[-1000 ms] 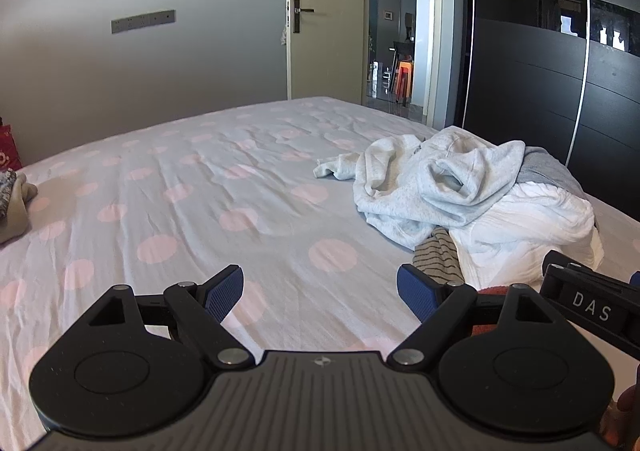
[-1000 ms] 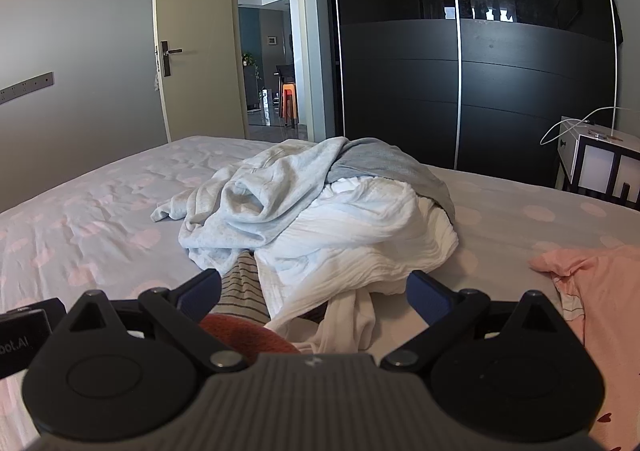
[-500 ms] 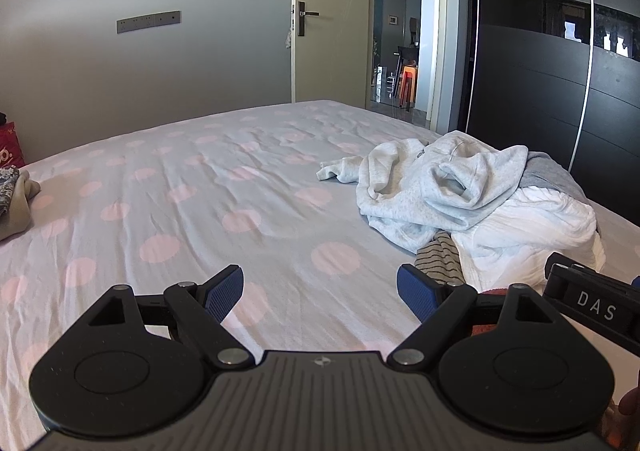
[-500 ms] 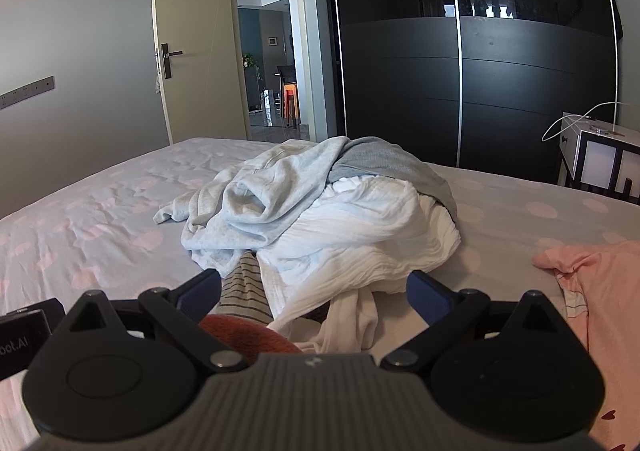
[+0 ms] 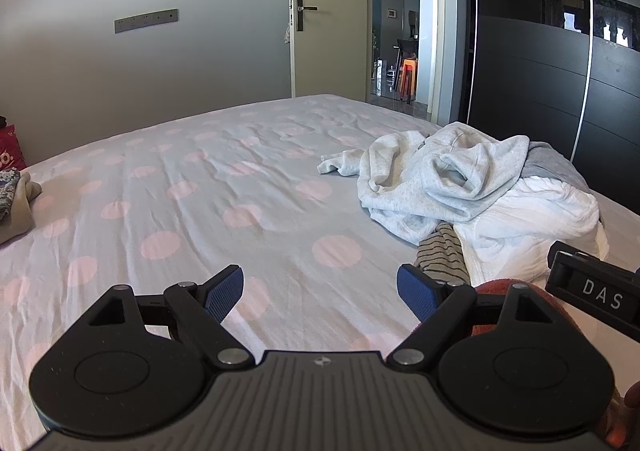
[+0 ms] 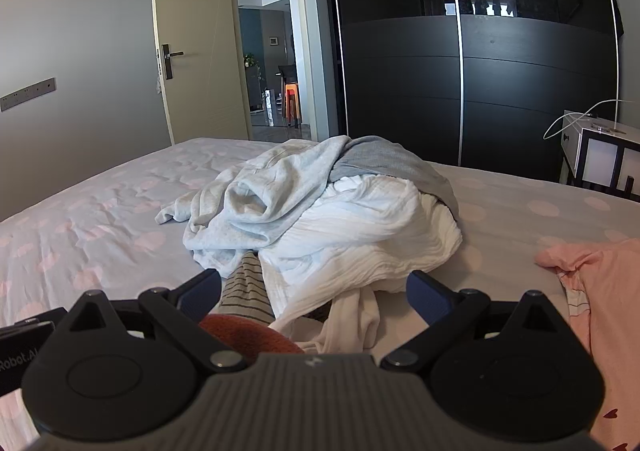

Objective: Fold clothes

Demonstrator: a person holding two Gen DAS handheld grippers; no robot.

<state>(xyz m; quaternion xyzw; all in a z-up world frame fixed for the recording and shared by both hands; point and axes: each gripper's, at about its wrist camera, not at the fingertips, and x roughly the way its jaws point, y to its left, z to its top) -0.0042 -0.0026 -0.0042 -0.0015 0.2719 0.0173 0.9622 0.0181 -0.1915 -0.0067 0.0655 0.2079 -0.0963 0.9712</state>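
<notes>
Laundry lies heaped on the pink-dotted bedsheet (image 5: 240, 187): a pale grey sweatshirt (image 6: 260, 207) atop a crinkled white garment (image 6: 360, 239), a striped piece (image 6: 246, 287) poking out beneath. Left gripper (image 5: 320, 291) and right gripper (image 6: 314, 293) both hover wide apart, holding nothing.

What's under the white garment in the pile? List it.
A striped garment pokes out from under the white garment, beside a rust-red piece. A cream strip hangs below. Anything deeper in the pile is covered.
</notes>
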